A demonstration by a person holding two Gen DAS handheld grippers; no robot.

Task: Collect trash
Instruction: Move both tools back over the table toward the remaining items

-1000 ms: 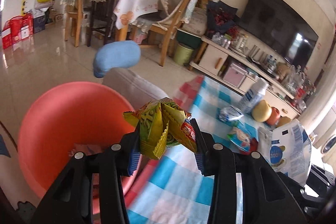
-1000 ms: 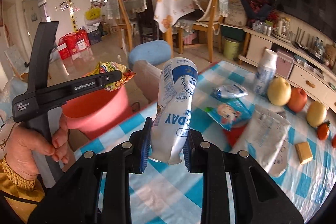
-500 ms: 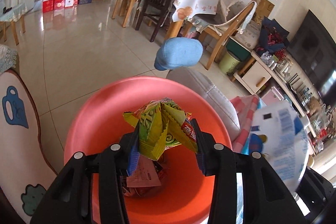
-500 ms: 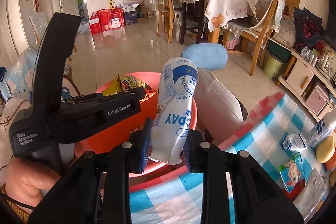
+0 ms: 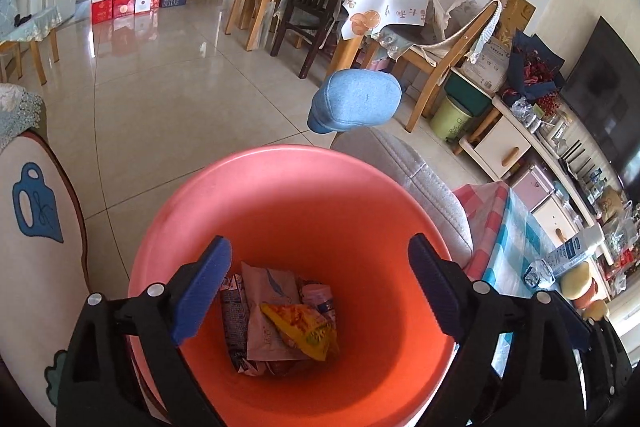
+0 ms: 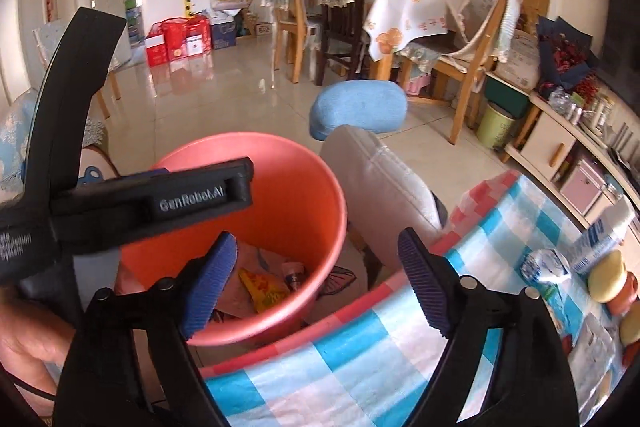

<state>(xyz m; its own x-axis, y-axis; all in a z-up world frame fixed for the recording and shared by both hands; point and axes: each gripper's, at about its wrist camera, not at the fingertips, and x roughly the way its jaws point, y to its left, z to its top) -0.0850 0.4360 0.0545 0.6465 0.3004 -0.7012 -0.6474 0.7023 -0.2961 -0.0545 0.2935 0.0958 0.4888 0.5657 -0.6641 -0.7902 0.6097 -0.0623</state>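
Left wrist view: I see my left tongs [image 5: 320, 283] spread wide, empty, above the bin [image 5: 280, 187]. A yellow wrapper [image 5: 300, 327] lies on other trash at the bin's bottom.

Right wrist view: my right tongs [image 6: 316, 279] also gape, empty, over the bin's [image 6: 312, 203] near rim and the checked surface [image 6: 360, 367]. The wrapper [image 6: 264, 289] lies inside.

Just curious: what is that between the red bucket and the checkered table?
A grey padded chair back stands between the bucket and the table, with a blue cap on its top. The right wrist view shows it best.
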